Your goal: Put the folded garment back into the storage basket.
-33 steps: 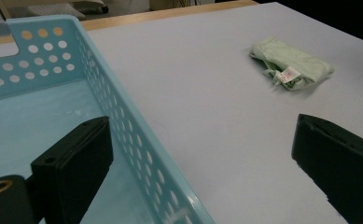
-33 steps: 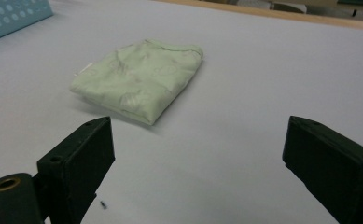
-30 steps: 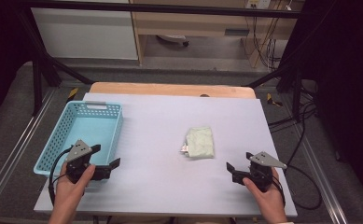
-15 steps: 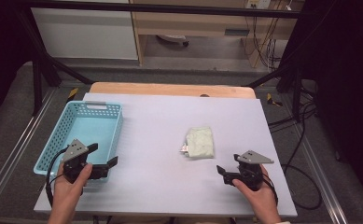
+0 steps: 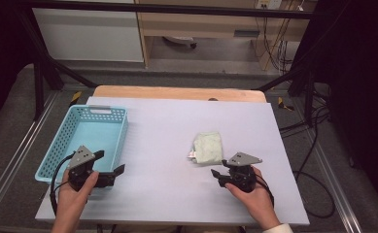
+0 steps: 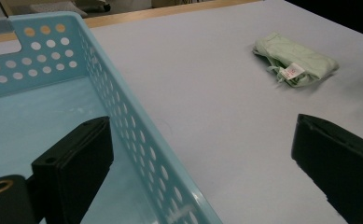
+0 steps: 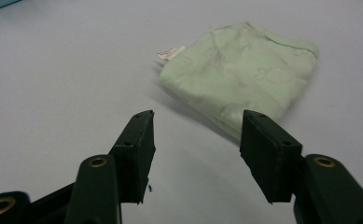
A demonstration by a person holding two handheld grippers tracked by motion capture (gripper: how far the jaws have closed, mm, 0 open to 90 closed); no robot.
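A folded pale green cloth (image 5: pixel 207 148) (image 7: pixel 244 70) with a small white tag lies on the lavender table (image 5: pixel 162 121), right of centre. My right gripper (image 5: pixel 216 177) (image 7: pixel 198 116) sits just in front of the cloth's near edge and points at it. Its jaws stand partly open and have just been closing, with nothing between them. My left gripper (image 5: pixel 111 162) (image 6: pixel 202 126) rests at the near right corner of a light blue perforated basket (image 5: pixel 87 141) (image 6: pixel 137 130). It is wide open, its jaws straddling the basket's right wall. The cloth (image 6: pixel 305 63) also lies far off in the left gripper view.
The basket holds nothing that I can see. A wooden strip (image 5: pixel 177 92) runs along the table's far edge. Black frame posts and cables stand on the floor around the table.
The right gripper has moved left along the table's near side to just in front of the cloth, and its jaws have narrowed. The left gripper has stayed put.
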